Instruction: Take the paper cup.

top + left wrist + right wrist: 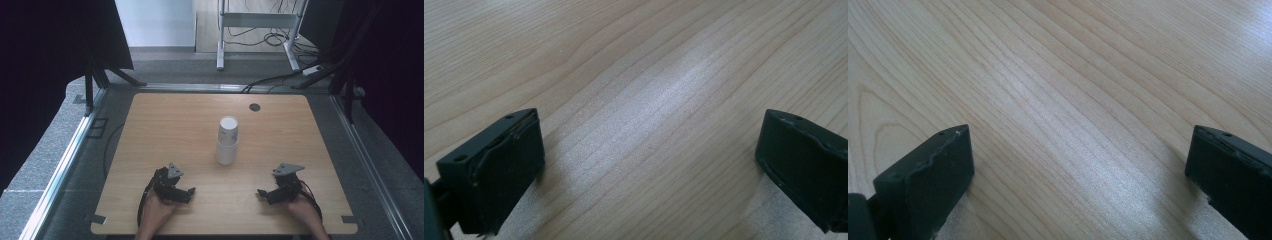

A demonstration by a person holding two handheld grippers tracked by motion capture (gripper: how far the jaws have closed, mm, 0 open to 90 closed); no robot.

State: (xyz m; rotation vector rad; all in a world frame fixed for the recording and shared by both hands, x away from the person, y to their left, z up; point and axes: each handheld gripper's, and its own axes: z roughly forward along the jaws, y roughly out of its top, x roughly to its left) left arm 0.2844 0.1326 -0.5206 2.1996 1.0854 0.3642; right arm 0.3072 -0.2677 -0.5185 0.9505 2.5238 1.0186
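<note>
Both jaws wide apart, empty: left gripper [186, 194], right gripper [266, 194]. Approach stacked paper cups [227, 141] level; steady the bottom cup, lift the top one.

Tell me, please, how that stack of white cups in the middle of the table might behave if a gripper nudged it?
The stack of white cups stands tall on a narrow footprint, so it would probably tip rather than slide. It looks like thin disposable ware, likely light and easily crushed.

I can read no text, label, brand or number anywhere, not even on the cup stack [227, 140] at twelve o'clock.
</note>
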